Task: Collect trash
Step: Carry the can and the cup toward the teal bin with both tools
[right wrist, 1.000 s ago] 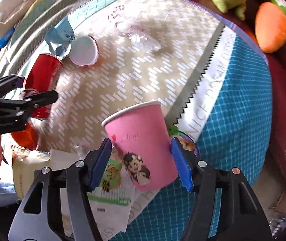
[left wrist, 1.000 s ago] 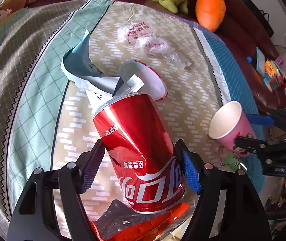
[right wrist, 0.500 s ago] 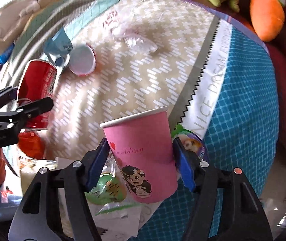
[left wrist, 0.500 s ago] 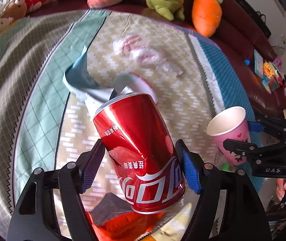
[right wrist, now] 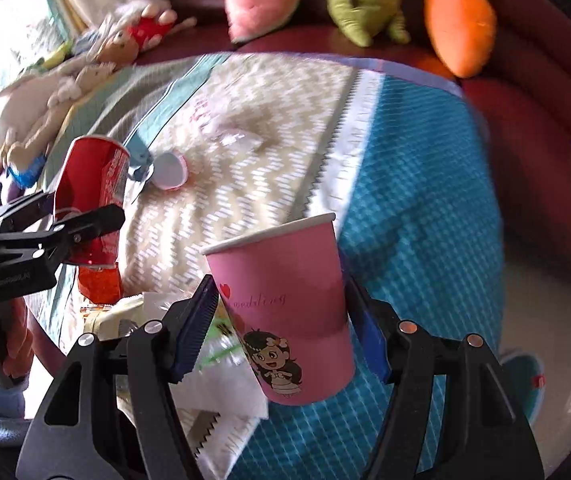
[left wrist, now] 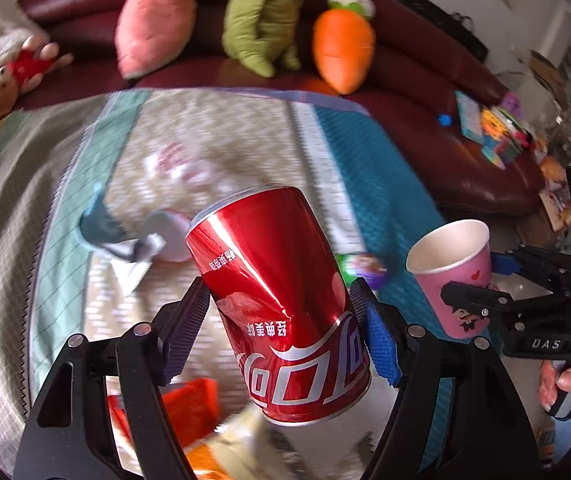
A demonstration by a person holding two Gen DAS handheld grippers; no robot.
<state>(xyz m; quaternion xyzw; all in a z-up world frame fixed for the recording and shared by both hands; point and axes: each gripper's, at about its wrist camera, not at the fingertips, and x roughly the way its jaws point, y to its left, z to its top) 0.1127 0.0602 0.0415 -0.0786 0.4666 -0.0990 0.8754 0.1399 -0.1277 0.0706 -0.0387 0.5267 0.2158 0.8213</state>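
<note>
Plush toys line the maroon sofa (left wrist: 425, 92) behind a patterned blanket (left wrist: 373, 168); left tongs (left wrist: 281, 312) grip a red can (left wrist: 281, 300), right tongs (right wrist: 281, 320) a pink cup (right wrist: 285, 300).

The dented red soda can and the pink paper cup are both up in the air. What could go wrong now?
The dented red soda can sits tilted in the left gripper, so it might slip out. The pink paper cup in the right gripper could crumple if squeezed. Any leftover drink might spill on the patterned blanket.

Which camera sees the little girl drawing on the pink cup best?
The right wrist view: the pink cup fills the middle and the cartoon girl faces the camera. The left wrist view shows the cup small at the side, its drawing partly hidden behind the right gripper.
</note>
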